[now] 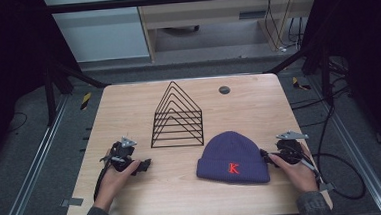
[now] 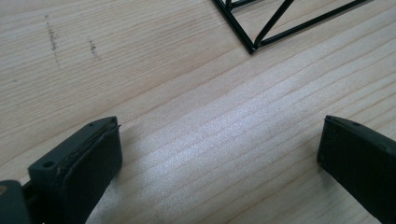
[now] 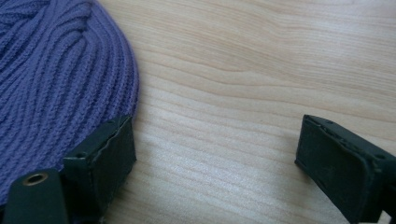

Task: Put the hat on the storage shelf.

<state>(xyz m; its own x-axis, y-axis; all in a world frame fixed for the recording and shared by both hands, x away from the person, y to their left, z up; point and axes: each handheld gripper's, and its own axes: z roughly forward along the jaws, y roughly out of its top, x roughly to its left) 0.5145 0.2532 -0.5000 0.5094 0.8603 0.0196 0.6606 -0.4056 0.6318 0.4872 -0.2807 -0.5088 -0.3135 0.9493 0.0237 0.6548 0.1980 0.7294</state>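
Observation:
A purple knitted beanie (image 1: 233, 157) with a red letter K lies flat on the wooden table (image 1: 128, 106), right of centre near the front. My right gripper (image 1: 267, 156) rests at the beanie's right edge, jaws wide open; in the right gripper view (image 3: 215, 163) one jaw sits at the ribbed edge of the beanie (image 3: 56, 84), bare wood between the jaws. My left gripper (image 1: 143, 165) lies on the table at the front left, open, with only wood between its jaws (image 2: 219, 158). A black wire rack (image 1: 177, 116) stands mid-table; its corner (image 2: 261, 32) shows ahead of the left gripper.
A small dark round grommet (image 1: 224, 90) is set in the table near the far edge. A metal frame and cables (image 1: 332, 169) surround the table. Bare wood lies between the two grippers along the front.

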